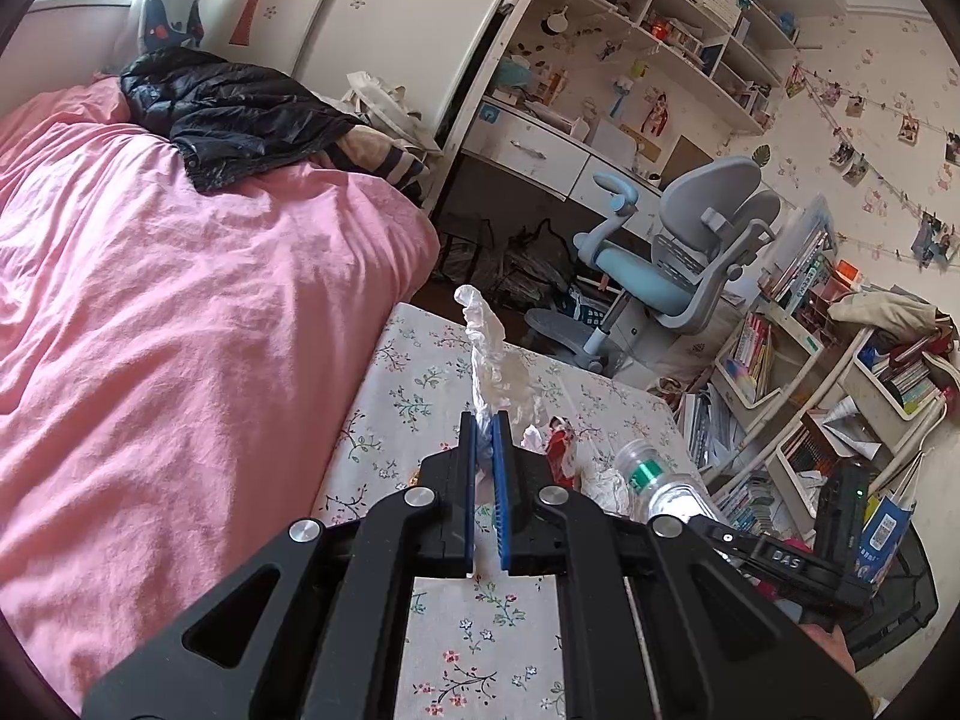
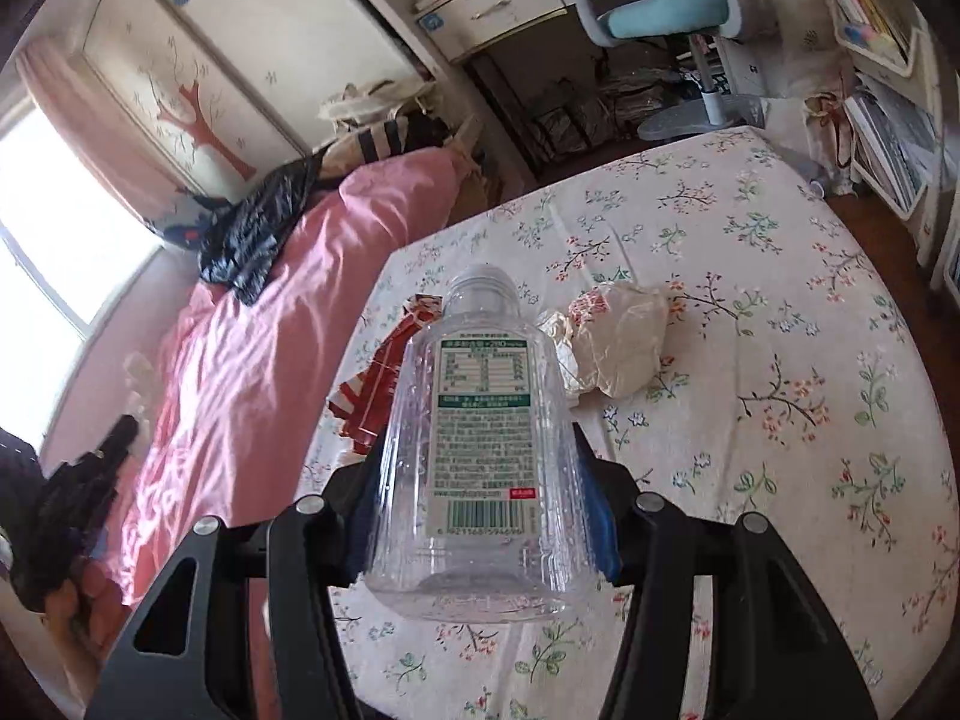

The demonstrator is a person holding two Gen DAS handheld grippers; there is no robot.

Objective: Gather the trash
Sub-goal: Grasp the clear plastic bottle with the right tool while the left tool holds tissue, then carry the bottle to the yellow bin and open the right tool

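Both grippers loaded with trash over the floral counter

The right gripper (image 2: 480, 480) clamps the clear bottle (image 2: 480, 438), neck pointing away; the left gripper (image 1: 485, 438) pinches a white tissue (image 1: 489, 360); red wrapper (image 2: 375, 384) and crumpled bag (image 2: 618, 342) lie just beyond the bottle.

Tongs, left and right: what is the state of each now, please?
Left tongs: shut on a white tissue.
Right tongs: shut on a clear plastic bottle.

Daylight floods in from a window (image 2: 54, 228), blown out to white in the right wrist view. The room is bright, shadows soft. Both fisheye views bend straight lines strongly and end in dark rounded corners. The clear plastic bottle (image 2: 480, 450) shows small glints. Focus stays fairly sharp; the far left edge smears.
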